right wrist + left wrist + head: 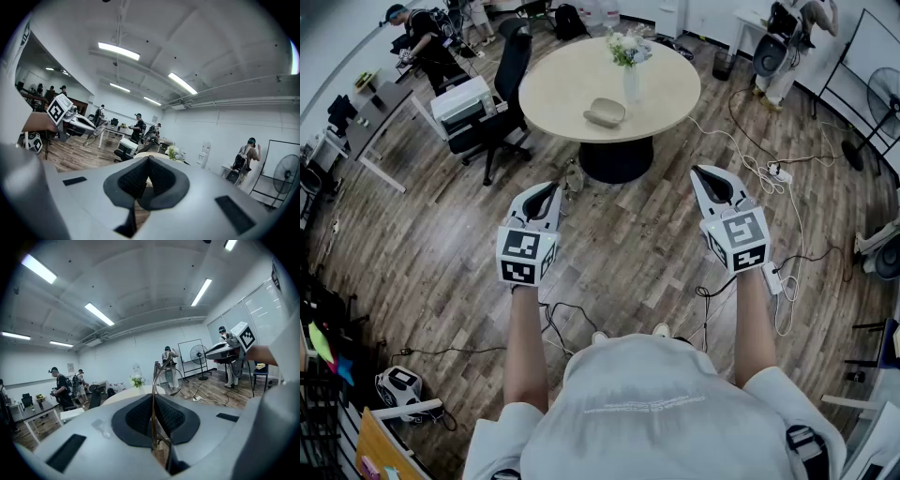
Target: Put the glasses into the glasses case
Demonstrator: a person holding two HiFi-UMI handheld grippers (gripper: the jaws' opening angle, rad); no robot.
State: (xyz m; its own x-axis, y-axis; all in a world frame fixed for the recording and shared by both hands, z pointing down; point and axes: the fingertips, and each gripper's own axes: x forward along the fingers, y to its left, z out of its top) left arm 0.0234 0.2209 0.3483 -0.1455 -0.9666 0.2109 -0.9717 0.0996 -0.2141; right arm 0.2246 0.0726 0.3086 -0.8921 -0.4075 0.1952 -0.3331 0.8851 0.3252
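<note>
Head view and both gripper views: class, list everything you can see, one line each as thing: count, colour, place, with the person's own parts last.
Round table: one, beige, middle of the room.
Glasses case: one, tan, on the table.
Vase of flowers: one, pale flowers, on the table beyond the case.
Office chair: one, black, left of the table.
Cables: several, white and black, on the wooden floor at the right.
Standing fan: one, black, right edge.
Other people: at least two, far corners.
Glasses: one pair, thin gold-toned frame, clamped in the left gripper.
Left gripper: one, grey, shut on the glasses.
Right gripper: one, grey, shut, nothing in it.
</note>
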